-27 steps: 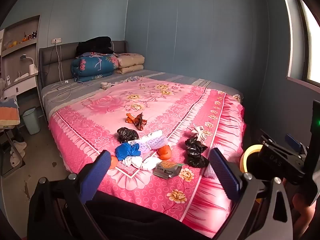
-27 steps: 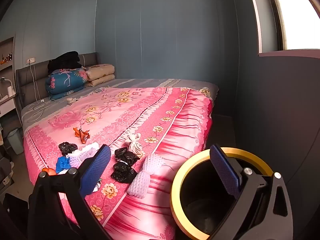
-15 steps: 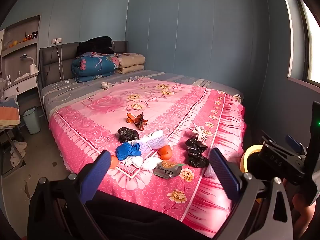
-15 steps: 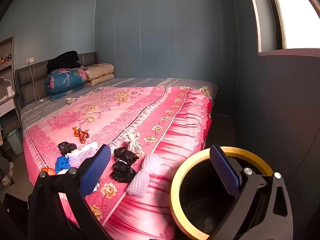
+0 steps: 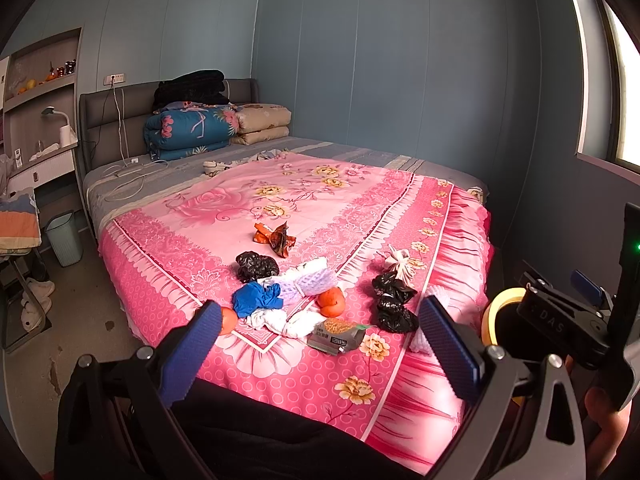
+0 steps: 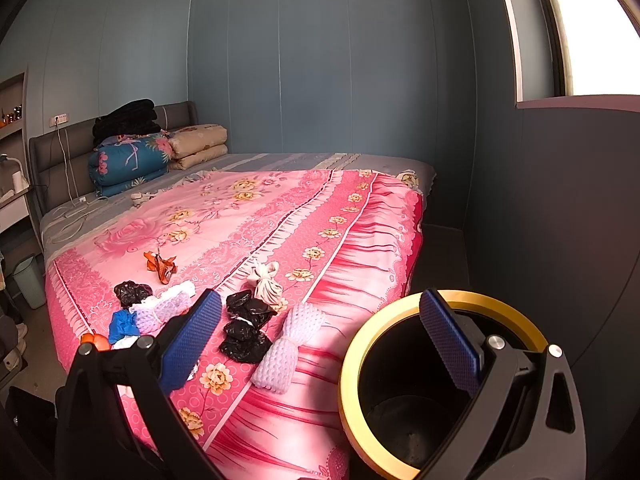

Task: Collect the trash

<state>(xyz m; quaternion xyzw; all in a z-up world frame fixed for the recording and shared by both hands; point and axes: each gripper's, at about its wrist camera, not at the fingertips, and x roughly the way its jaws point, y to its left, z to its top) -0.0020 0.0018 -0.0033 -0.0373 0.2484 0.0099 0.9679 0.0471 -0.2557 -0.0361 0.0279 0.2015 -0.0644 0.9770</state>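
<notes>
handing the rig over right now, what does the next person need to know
Left tongs: open, empty, held off the foot of the bed.
Right tongs: open, empty, right finger over the yellow-rimmed bin beside the bed.
Trash on the bedspread: black bags, white foam net, blue glove, snack wrapper, orange wrapper.
Done: nothing is gripped yet.
Left: all pieces into the bin.

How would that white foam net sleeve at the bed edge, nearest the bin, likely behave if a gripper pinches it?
The white foam net sleeve looks open-meshed and cinched in the middle, so it probably squashes and weighs little. Its ends would likely droop. Lying at the bed edge beside the yellow-rimmed bin, a push might slide it off.
</notes>
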